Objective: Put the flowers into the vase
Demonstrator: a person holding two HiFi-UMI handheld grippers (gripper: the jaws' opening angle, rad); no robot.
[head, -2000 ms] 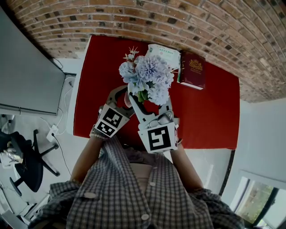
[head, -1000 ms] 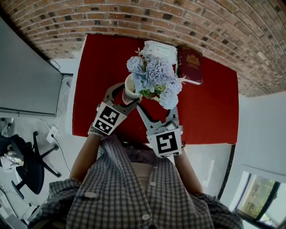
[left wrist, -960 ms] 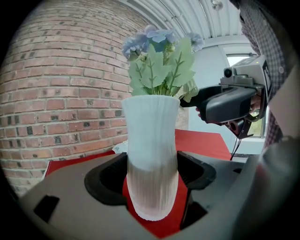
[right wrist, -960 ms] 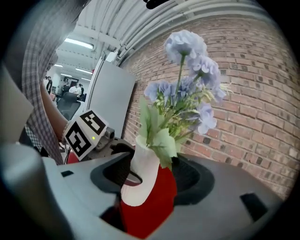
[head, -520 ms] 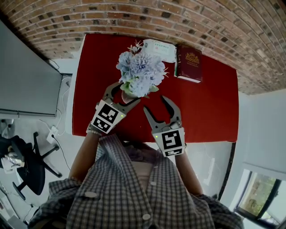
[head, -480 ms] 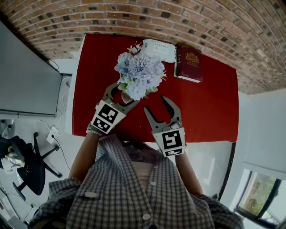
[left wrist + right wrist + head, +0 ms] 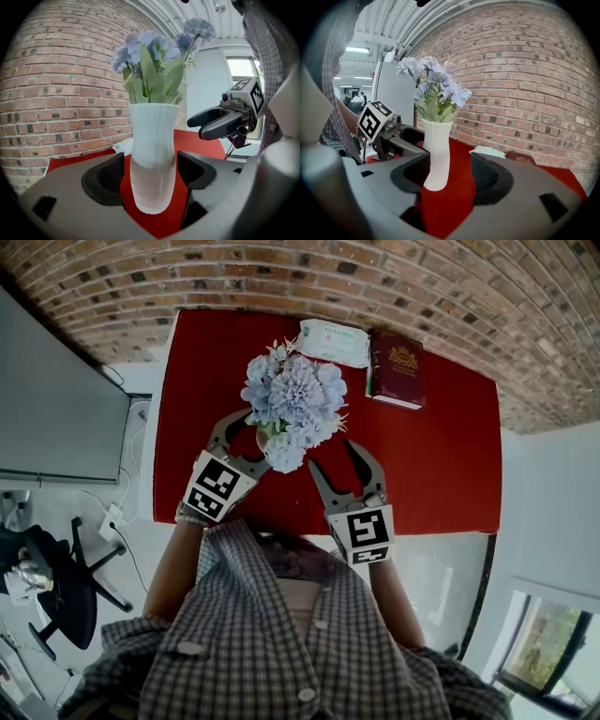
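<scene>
A bunch of pale blue flowers stands upright in a white ribbed vase on the red table. My left gripper reaches around the vase from the left. Its pads flank the vase body with thin slivers of red table showing on both sides, so the jaws stand open. My right gripper hovers to the right of the vase, open and empty. In the right gripper view the vase and flowers lie ahead of its jaws, not between them.
A dark red book and a white packet lie at the table's far edge by the brick wall. The table's near edge runs just below both grippers. An office chair stands on the floor at the left.
The right gripper let go of the flowers and drew back to the right, toward the person. The bouquet settled upright in the vase. The left gripper barely moved.
</scene>
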